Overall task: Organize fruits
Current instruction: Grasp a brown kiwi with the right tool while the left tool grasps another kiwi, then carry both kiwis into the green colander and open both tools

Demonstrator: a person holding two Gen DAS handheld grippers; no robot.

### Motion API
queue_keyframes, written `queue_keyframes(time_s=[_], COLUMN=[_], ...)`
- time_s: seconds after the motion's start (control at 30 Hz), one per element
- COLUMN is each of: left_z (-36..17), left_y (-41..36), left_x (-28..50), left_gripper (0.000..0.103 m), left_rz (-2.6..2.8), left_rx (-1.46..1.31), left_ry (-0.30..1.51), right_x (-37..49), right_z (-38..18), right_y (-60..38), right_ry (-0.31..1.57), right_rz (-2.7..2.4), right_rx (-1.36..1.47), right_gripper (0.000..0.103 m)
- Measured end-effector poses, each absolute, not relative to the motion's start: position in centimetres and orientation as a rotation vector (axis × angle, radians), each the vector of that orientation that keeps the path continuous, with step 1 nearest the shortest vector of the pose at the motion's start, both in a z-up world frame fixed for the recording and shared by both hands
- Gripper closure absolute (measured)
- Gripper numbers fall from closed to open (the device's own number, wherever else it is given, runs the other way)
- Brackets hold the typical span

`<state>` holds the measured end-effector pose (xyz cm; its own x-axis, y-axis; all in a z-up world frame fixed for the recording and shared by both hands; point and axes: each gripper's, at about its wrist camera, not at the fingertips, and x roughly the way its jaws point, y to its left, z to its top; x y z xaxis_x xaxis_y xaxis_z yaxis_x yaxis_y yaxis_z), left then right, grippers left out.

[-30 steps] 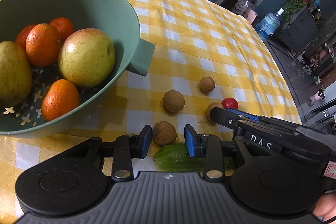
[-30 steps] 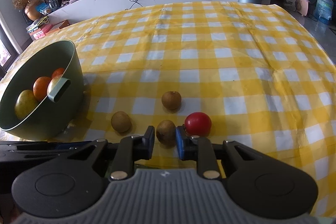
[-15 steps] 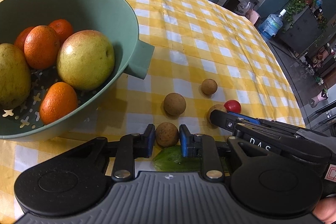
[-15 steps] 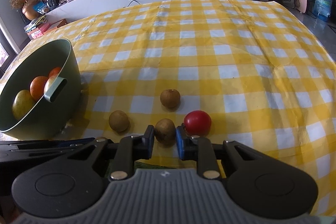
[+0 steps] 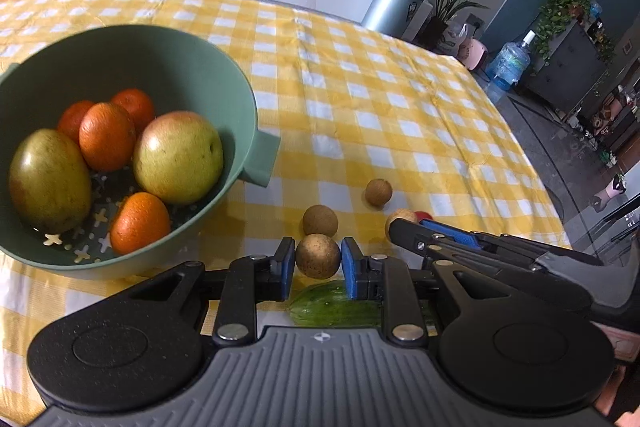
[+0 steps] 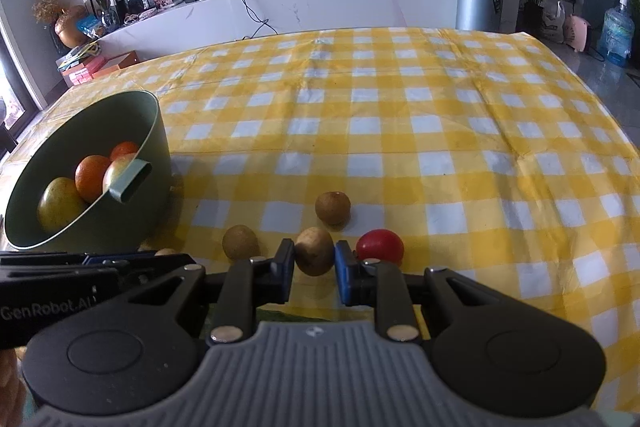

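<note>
The surface (image 6: 440,131), under a yellow checked cloth, carries a green bowl (image 5: 224,75) at the left that already holds two large yellow-green fruits and four oranges, so the sorting looks well begun; that holding has not changed over the last second. What has changed is in front of the bowl. The left hand-held gripper (image 5: 318,263), whose pads stood wide apart around a small brown fruit (image 5: 318,255) a second ago, has drawn them in until both blue pads touch that fruit, so it is now gripping it, and the view has risen a little, with more of the room showing; the fruit seems clear of the cloth, though I cannot be sure. The right hand-held gripper (image 6: 315,267) has likewise narrowed on a second brown fruit (image 6: 314,255), its pads pressing both sides, with that fruit apparently resting on the cloth. Two more brown fruits (image 6: 333,207) and a small red one (image 6: 380,246) lie loose nearby, and a green vegetable (image 5: 336,307) lies under the left tool. Both grasps look made, so carrying these two fruits to the bowl is probably next.
</note>
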<state>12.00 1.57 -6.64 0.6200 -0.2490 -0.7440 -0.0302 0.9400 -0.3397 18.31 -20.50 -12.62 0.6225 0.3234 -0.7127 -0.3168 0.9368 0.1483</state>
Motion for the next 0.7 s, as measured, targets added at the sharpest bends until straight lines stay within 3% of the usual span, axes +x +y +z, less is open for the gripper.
queue_keyframes(time_s=[0.33,0.7], left_z=[-2.7,0.7], left_y=[2.1,5.4], left_x=[10.3,8.8], left_gripper=[0.076,0.076], left_rz=[-0.168,-0.129], left_rx=[-0.294,-0.280], left_ry=[0.828,0.761], right_x=[15.1,13.4], right_z=[-10.4,-8.0], right_y=[-19.9,-19.0], right_ry=[0.653,0.640], right_rz=[0.430,0.542], right_rx=[-0.045,0.107], right_gripper=[0.085,0.086])
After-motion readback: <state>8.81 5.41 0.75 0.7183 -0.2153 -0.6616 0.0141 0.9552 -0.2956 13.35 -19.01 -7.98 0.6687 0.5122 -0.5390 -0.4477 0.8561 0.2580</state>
